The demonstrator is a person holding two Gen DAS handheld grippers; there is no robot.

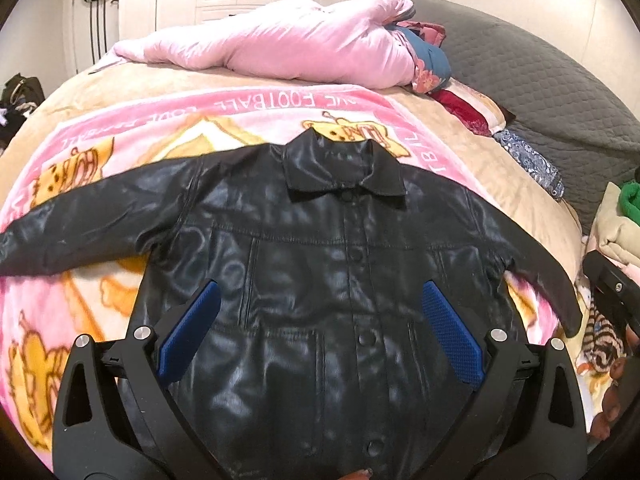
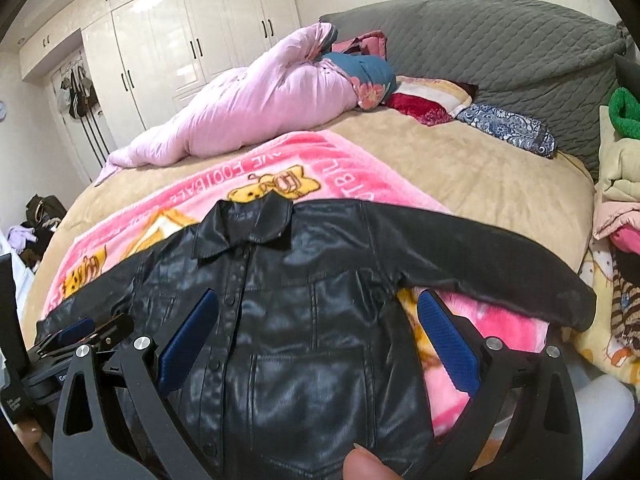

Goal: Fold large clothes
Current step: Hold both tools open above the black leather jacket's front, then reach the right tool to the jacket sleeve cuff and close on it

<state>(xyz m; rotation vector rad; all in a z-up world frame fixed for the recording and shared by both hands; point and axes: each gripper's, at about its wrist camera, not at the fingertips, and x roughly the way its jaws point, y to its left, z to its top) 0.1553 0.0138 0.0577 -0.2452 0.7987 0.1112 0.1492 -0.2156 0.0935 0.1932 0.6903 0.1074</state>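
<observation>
The black leather jacket [image 1: 312,280] is lying front-up and buttoned on the pink blanket [image 1: 168,120] on the bed [image 2: 460,168], collar toward the headboard, hem toward the near edge, sleeves spreading sideways. The left tool [image 1: 320,320] is hovering above its lower middle, fingers apart and empty. The right tool [image 2: 320,328], likewise spread, is straddling its right side seam, nearer the right sleeve [image 2: 500,264].

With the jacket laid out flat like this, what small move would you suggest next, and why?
Probably bring the right claw over to the right sleeve and close on it near the cuff. The jacket lies flat, buttoned, front up, both sleeves spread wide on the blanket, and both claws hang open and empty, so folding a sleeve inward looks like the natural start.
</observation>
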